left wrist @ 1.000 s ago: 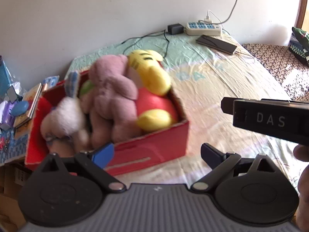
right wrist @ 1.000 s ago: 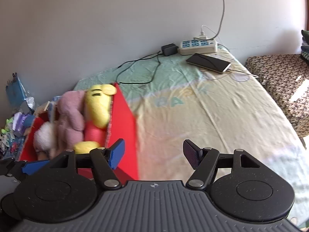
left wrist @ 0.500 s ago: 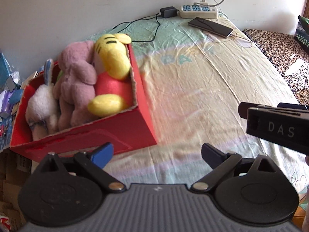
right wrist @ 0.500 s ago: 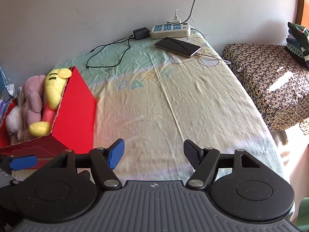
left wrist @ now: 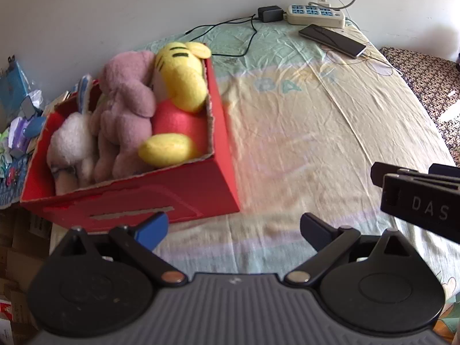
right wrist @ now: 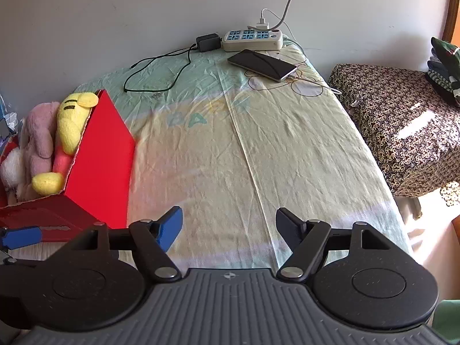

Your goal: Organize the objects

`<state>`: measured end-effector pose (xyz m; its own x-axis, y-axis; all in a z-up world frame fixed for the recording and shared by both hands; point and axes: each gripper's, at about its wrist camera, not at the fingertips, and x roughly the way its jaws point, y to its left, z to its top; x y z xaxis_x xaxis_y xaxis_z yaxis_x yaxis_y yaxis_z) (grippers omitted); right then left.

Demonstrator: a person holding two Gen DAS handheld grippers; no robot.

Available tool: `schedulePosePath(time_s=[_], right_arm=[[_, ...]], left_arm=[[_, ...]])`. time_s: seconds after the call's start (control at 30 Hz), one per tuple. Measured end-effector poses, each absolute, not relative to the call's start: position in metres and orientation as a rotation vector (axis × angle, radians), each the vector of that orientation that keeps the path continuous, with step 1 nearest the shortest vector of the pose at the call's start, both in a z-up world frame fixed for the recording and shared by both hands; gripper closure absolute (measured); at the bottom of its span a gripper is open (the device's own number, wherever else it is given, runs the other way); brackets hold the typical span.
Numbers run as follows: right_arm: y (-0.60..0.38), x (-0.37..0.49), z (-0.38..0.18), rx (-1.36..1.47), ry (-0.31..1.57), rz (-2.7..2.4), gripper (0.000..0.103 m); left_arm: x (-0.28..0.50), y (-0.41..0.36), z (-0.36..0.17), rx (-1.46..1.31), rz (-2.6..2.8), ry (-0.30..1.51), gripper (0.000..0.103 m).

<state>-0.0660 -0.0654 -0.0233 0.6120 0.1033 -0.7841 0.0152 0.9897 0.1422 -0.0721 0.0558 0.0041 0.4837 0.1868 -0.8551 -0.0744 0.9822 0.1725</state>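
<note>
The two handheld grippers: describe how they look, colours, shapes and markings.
Both match: a ribbed grey body, two round black discs, black linkage arms with silver pivot pins. On the left gripper and the right gripper, one fingertip pad is bright blue, the other dark navy. The right gripper's black side housing bears white letters "DAS".

Bright daylight from the right, fisheye-curved edges, slight blur.
</note>
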Motion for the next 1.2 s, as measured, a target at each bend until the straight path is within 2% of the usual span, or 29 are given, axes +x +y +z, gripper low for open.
schedulePosePath(time_s=[1.2], right_arm=[[0.089, -0.051, 0.027, 0.070, 0.827, 0.219, 0.029]], left_arm=[[-0.081, 0.217, 0.051, -0.001, 0.345, 0.954, 0.005]])
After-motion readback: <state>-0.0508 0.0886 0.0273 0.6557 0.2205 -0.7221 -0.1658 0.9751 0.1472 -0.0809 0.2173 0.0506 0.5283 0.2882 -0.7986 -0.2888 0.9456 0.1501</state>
